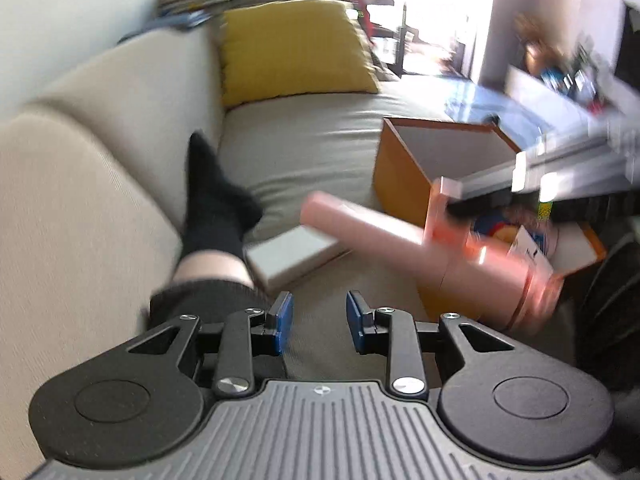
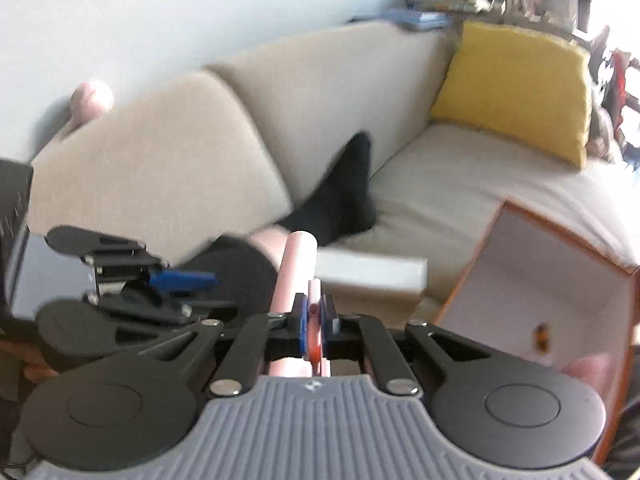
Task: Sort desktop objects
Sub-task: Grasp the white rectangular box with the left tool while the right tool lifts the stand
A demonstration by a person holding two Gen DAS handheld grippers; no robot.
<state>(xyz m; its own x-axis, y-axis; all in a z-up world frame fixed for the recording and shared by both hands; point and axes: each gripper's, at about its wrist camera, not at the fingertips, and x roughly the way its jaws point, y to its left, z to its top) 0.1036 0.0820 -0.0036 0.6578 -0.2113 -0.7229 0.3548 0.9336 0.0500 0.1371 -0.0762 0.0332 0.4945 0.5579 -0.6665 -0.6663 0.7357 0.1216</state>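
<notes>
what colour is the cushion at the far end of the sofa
Yellow. The cushion shows best in the left wrist view, leaning against the beige sofa back.

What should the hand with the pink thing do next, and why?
Probably carry it over the orange box and lower it in. The right gripper is shut on the pink tool, which hangs in the air, and the box stands open beside it.

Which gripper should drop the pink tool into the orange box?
Right. The right gripper is already shut on the pink tool, beside the open orange box. The left gripper is open and holds nothing.
</notes>
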